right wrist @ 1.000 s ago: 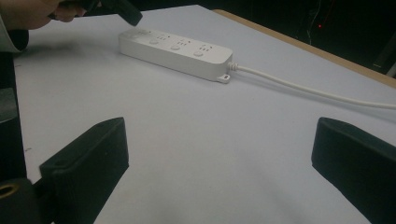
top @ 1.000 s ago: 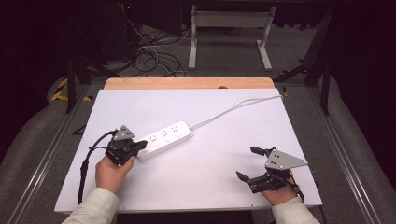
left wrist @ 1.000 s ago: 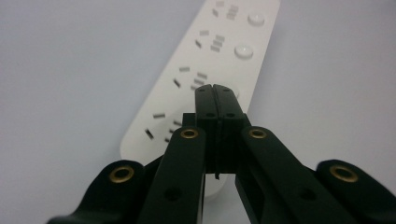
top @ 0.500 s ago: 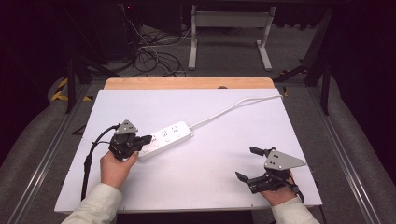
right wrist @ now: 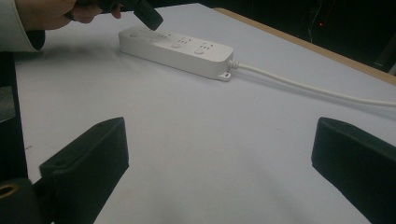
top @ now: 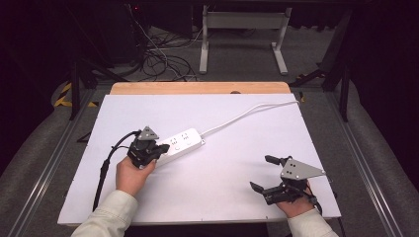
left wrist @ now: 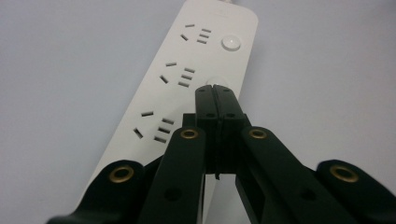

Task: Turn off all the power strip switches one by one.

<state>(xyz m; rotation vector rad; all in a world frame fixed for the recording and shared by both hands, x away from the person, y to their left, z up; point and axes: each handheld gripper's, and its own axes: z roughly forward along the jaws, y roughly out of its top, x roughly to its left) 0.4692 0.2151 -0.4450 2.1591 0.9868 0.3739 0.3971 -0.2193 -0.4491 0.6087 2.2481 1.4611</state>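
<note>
My left gripper [left wrist: 215,91], clenched empty, presses a button on the strip [top: 183,143]: light, stiff, slippery; my right gripper [top: 264,173] rests released.

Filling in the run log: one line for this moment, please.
left gripper: shut, tips over power strip button | right gripper: open, empty, apart | strip flat on table

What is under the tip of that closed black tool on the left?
The white power strip lies under the left tool. Its shut tip sits over a round button, covering most of it; whether it touches is unclear. Three socket groups show beside it.
</note>
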